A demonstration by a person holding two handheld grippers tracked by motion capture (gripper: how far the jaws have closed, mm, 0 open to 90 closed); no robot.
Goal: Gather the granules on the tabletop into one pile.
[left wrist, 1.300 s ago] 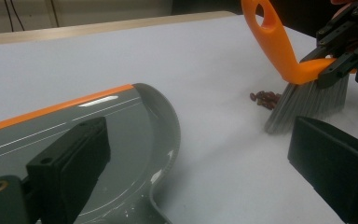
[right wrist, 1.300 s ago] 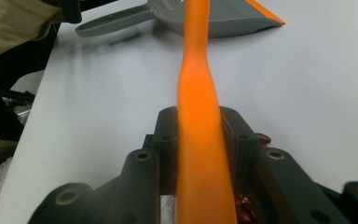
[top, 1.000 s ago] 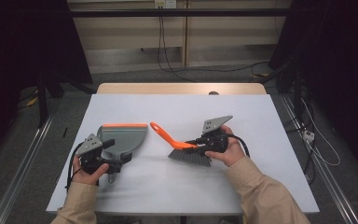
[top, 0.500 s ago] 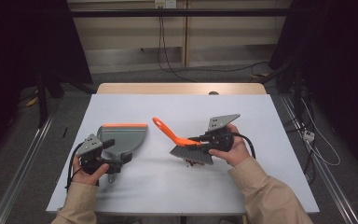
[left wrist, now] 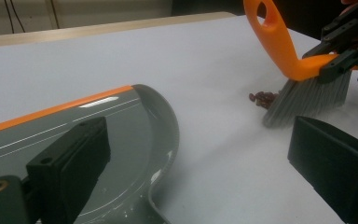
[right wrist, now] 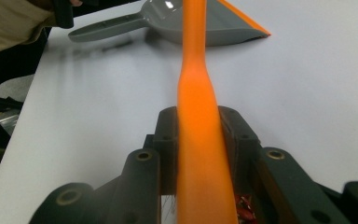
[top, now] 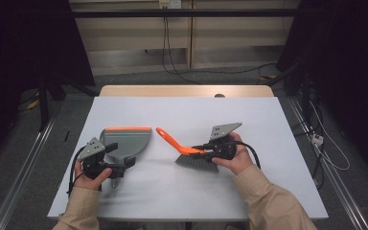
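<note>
A grey dustpan (top: 127, 139) with an orange lip lies flat on the table, left of centre. My left gripper (top: 120, 155) sits low over the pan's rear, where the handle begins. Its jaws stand wide apart in the left gripper view (left wrist: 200, 154), open, with the pan (left wrist: 121, 126) under the left one. My right gripper (top: 197, 149) is shut on the orange handle (right wrist: 196, 112) of a hand brush (top: 175, 143). The grey bristles (left wrist: 307, 95) rest on the table, with a small heap of red-brown bits (left wrist: 262, 97) at their edge.
The white table (top: 278, 124) has a wooden strip along its far edge. Beyond the table's edges are dark floor, metal rails and cables. The person's sleeves come in from the bottom of the high view.
</note>
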